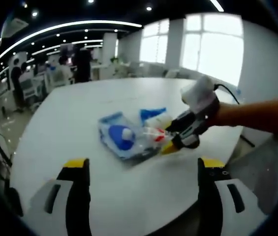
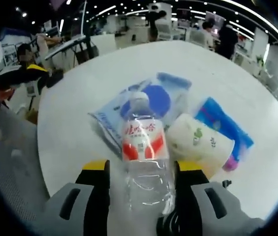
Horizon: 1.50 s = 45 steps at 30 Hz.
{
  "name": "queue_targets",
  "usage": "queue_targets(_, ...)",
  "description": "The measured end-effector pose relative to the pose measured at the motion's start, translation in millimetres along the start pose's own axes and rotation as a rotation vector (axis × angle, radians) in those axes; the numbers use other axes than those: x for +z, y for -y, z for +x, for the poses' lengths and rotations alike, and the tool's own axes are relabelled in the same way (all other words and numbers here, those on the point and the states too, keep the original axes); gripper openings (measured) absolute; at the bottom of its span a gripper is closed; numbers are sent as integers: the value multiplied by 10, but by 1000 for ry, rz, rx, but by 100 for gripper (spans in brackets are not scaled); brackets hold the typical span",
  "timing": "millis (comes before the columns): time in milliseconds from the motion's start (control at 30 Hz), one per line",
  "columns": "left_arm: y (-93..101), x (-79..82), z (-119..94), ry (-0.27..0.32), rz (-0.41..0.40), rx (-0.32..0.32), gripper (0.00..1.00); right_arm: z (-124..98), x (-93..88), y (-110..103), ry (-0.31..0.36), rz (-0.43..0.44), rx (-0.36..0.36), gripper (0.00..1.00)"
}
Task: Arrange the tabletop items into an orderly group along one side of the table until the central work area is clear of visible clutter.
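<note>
A clear water bottle point(image 2: 141, 142) with a red label lies between my right gripper's point(image 2: 142, 169) jaws, which are shut on its body. Under and behind it is a blue-and-white plastic bag point(image 2: 161, 98). To its right lie a white printed cup point(image 2: 200, 140) and a blue packet point(image 2: 222, 120). In the left gripper view the same cluster shows mid-table: the bag point(image 1: 119, 137), the bottle point(image 1: 153, 133), the cup point(image 1: 159, 119) and the packet point(image 1: 151, 113), with the right gripper point(image 1: 173, 145) reaching in on a person's arm point(image 1: 257, 114). My left gripper point(image 1: 143, 169) hangs open above the near table, holding nothing.
The round white table point(image 1: 79, 113) has bare surface around the cluster; its edge curves close below my left jaws. A grey chair point(image 2: 11, 152) stands by the table. Desks, chairs and people point(image 1: 82, 64) fill the room behind, with bright windows point(image 1: 212, 44) on one side.
</note>
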<state>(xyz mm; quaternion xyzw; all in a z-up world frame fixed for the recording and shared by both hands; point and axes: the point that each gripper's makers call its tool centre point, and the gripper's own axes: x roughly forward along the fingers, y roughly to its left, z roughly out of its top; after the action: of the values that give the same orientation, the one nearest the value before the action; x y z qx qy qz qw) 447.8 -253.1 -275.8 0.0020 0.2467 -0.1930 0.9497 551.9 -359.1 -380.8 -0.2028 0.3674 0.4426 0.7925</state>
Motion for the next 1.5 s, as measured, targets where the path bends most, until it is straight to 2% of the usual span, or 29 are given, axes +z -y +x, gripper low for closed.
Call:
queue_targets(333,-12,-16,-12,-8,-2,4,87,88,12,-2,-1,34,7,53)
queue_targets(600,-10,-37,-11,-17,2,-4,86,115,137,-32,30,68,14,51)
queue_targets(933,-20,-43,-18,-18,-2,-3,86,180,113,8,21,73,10,49)
queue_targets(1067,-16,-41,-14,-19,-1,-5,86,202,65,-15,-3,51,10,47)
queue_targets(1100,-12,-43,-13,-20,0,-7,86,195,-34,5,-55,22,-3,47)
queue_targets(1233,-13,-40,-16,-18,2,-5,86,206,2,-6,3,41,0,49)
queue_targets(1500,-6,-47,-12,-22,3,-7,85,212,16,1,12,50,3,48)
